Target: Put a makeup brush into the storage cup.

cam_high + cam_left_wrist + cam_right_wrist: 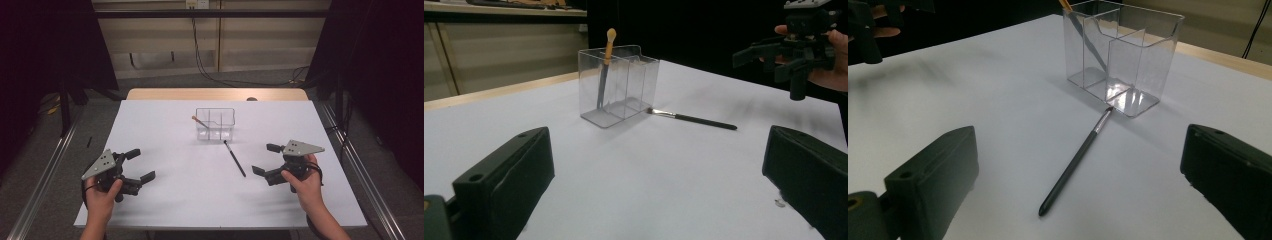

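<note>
Jaws wide open on our left gripper point(138, 164) and right gripper point(265, 159), both empty. Black brush point(1075, 164) lies flat on the table point(165, 200) ahead of the right jaws, bristles touching the clear box point(215, 123).

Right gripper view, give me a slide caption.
Open jaws frame a dark brush lying on the table, bristles toward a clear organizer.

White table point(165, 200), grey floor point(45, 150), beige wall panels point(150, 37), black curtains point(40, 40)

2 brushes point(234, 158), 1 clear organizer point(215, 123), 2 tools point(136, 165).
</note>
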Demonstrator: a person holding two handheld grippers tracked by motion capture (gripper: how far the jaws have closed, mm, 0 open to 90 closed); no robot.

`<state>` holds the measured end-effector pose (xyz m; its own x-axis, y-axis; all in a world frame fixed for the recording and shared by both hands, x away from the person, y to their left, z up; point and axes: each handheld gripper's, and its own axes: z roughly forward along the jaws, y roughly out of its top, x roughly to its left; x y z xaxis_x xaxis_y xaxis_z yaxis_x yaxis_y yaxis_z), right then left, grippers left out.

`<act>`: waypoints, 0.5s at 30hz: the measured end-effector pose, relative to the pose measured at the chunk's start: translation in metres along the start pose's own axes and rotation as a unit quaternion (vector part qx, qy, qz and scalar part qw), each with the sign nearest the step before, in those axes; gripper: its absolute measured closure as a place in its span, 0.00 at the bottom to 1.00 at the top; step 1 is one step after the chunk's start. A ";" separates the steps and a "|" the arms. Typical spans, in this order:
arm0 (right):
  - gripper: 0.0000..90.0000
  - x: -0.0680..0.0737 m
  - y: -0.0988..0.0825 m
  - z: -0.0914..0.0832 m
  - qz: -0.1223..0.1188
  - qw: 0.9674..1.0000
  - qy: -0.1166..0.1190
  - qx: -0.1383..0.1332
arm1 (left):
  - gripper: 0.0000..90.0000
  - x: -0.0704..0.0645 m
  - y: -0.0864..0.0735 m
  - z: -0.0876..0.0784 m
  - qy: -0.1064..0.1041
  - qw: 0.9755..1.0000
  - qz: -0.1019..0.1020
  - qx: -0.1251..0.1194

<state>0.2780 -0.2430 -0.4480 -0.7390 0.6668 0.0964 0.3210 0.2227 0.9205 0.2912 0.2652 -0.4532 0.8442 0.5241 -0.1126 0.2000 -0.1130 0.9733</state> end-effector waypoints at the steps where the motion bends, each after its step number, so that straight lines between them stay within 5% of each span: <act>1: 0.02 0.000 0.001 0.002 -0.001 1.000 0.000 0.002 | 0.00 0.000 0.000 0.000 0.000 1.000 0.001 0.001; 15: 0.02 0.002 0.013 0.020 -0.005 1.000 0.006 0.013 | 0.00 0.000 -0.002 0.004 -0.006 1.000 -0.002 0.001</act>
<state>0.2921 -0.2244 -0.4433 -0.7499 0.6552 0.0916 0.3281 0.2481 0.9115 0.2925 0.2617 -0.4559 0.8496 0.5137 -0.1193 0.2041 -0.1117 0.9725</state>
